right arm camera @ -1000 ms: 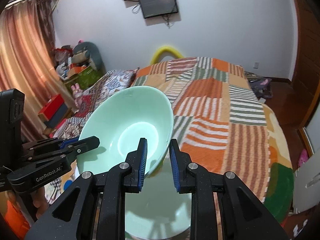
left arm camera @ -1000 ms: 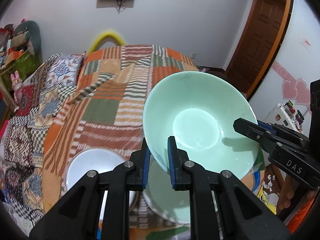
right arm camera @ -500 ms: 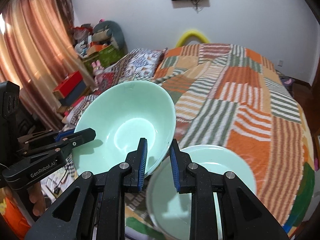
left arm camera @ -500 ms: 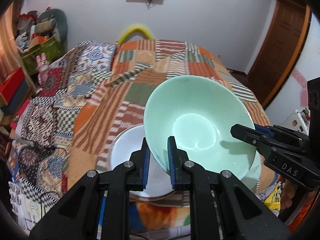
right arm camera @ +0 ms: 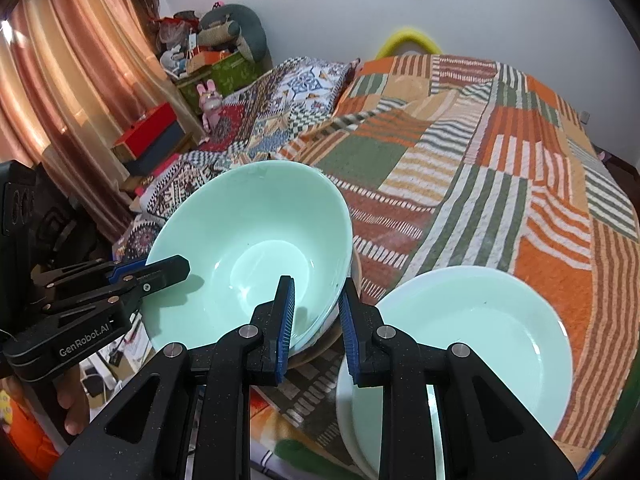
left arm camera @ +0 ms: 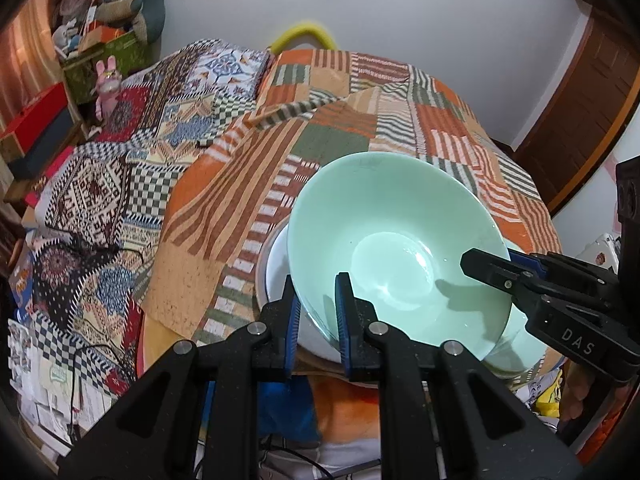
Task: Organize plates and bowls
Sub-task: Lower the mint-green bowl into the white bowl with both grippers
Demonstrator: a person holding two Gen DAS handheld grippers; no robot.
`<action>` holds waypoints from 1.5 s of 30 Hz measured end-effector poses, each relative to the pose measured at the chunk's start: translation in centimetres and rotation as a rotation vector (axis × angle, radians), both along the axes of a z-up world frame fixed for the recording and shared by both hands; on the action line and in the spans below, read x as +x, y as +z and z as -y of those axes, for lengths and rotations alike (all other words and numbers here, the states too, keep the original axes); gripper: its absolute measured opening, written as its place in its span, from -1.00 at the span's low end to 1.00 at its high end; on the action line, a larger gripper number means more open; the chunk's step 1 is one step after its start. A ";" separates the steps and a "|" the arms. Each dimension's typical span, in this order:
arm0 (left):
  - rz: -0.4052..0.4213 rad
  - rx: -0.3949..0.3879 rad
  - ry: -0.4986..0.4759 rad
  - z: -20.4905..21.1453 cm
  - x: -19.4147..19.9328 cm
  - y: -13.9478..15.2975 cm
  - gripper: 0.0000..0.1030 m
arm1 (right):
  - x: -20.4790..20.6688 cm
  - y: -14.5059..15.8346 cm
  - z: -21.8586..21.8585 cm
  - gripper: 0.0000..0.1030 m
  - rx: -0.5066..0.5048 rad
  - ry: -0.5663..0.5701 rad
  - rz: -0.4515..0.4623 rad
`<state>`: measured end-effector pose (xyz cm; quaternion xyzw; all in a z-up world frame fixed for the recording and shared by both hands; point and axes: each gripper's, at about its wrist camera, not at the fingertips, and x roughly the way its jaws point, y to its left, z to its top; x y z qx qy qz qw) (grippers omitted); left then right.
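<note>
**A:** Start with the left wrist view. What have I got?

**B:** My left gripper (left arm camera: pixel 316 312) is closed down on the near rim of the pale green glazed ceramic bowl (left arm camera: pixel 394 256), one blue pad inside the wall and one outside. The right gripper (left arm camera: pixel 486 266) comes in from the right edge and pinches the opposite rim. I hold it from two sides because I judge a wide, smooth bowl would swing on one narrow pinch.

**A:** Where does the bowl sit?

**B:** Tilted, over a white round bowl (left arm camera: pixel 276 276) near the front edge of the bed covered in an orange, green and cream striped patchwork quilt (left arm camera: pixel 320 136). I read this as nesting green into white. The green bowl hides most of the white one, so I cannot tell whether they touch.

**A:** And the right wrist view?

**B:** Same grip seen from the other side: my right gripper (right arm camera: pixel 316 312) is clamped on the green bowl's (right arm camera: pixel 248 248) right rim, and the left gripper (right arm camera: pixel 168 270) nips the far rim. Just beside it on the quilt (right arm camera: pixel 480 152) lies a pale green wide shallow plate (right arm camera: pixel 472 336), apart from the bowl and untouched.

**A:** Anything unclear there?

**B:** Only a sliver of white (right arm camera: pixel 354 260) shows past the green rim. My own fingers cover the plate's near edge, which also runs off the frame's bottom, and what lies below the bed's front edge is too cluttered to read.
</note>
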<state>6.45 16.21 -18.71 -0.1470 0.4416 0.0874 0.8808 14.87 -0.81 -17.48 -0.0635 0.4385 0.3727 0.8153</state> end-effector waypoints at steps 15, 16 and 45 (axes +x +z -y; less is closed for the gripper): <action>-0.055 -0.028 0.048 -0.8 0.3 -3.5 -0.70 | 0.4 -2.2 -1.5 -0.60 -0.041 0.007 -0.049; -0.057 -0.026 0.051 -0.8 0.3 -3.6 -0.70 | 0.5 -2.3 -1.5 -0.60 -0.043 0.008 -0.050; -0.085 -0.023 0.070 -1.8 1.4 -5.5 -0.60 | 0.9 -3.0 -2.2 -0.55 -0.088 0.030 -0.012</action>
